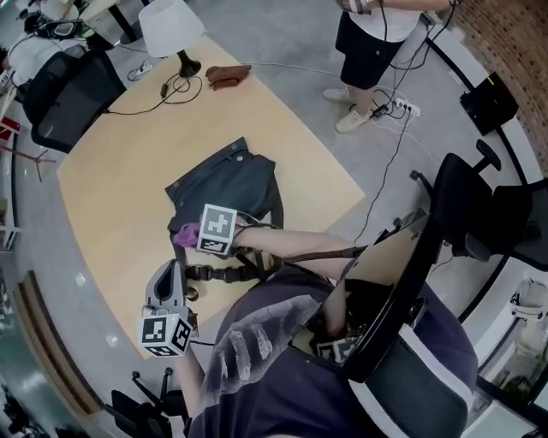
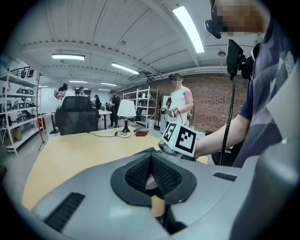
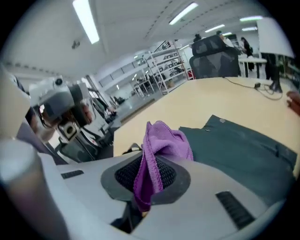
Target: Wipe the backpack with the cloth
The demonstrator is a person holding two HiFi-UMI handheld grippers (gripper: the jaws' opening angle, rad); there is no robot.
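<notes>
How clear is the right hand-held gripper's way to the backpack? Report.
Likely clear. The right hand-held gripper, shut on the purple cloth, sits at the edge of the backpack, and nothing lies between them.

1. cloth [image 3: 161, 140]: purple, soft, finely napped textile with a stitched edge; matt.
2. backpack [image 3: 243, 150]: dark slate woven fabric, smooth and matt; small round studs [image 3: 221, 121] with a dull metallic look.
3. right tongs [image 3: 151, 168]: light grey moulded plastic shell, smooth, with a faint sheen; black pads [image 3: 125, 174], finely ribbed, rubber-like, matt.
4. left tongs [image 2: 151, 164]: the same smooth grey plastic, with ribbed black matt pads [image 2: 138, 173].
5. surface [image 1: 120, 171]: pale wood-look top, smooth, satin finish.
6. lamp shade [image 1: 171, 26]: white, matt, cloth-like.
7. floor [image 1: 51, 248]: grey, hard, smooth, with glossy light spots.
</notes>
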